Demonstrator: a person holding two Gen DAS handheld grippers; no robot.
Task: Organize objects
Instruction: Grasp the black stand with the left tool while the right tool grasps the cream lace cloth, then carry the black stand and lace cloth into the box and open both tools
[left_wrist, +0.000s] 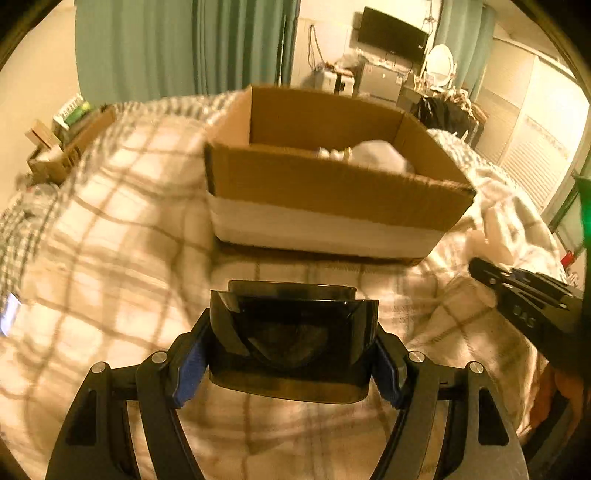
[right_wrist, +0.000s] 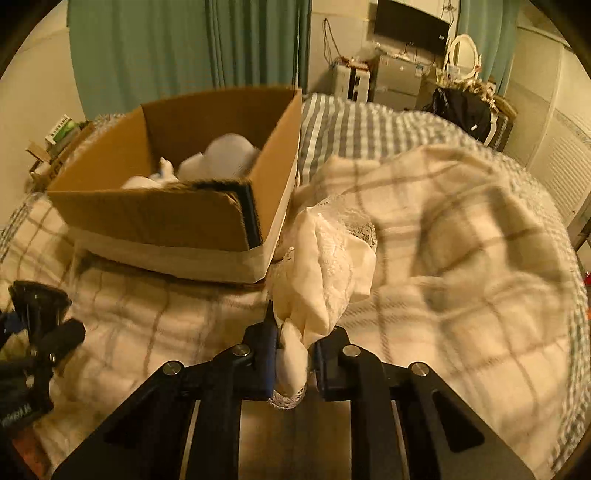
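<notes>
My left gripper (left_wrist: 291, 354) is shut on a black dish-like object (left_wrist: 291, 332) and holds it above the plaid blanket, just in front of an open cardboard box (left_wrist: 332, 192). White items (left_wrist: 373, 155) lie inside the box. My right gripper (right_wrist: 291, 362) is shut on a cream lace-trimmed cloth (right_wrist: 325, 266) that hangs bunched beyond the fingers, to the right of the box (right_wrist: 166, 218). The right gripper also shows in the left wrist view (left_wrist: 524, 295), and the left gripper shows at the left edge of the right wrist view (right_wrist: 37, 325).
The box sits on a bed covered by a plaid blanket (left_wrist: 110, 240) (right_wrist: 461, 258). A striped sheet (right_wrist: 351, 125) lies behind. Teal curtains (left_wrist: 184, 44), a wall TV (left_wrist: 391, 33), a mirror (left_wrist: 439, 62) and cluttered furniture stand beyond the bed. Small boxes (left_wrist: 55, 147) sit at left.
</notes>
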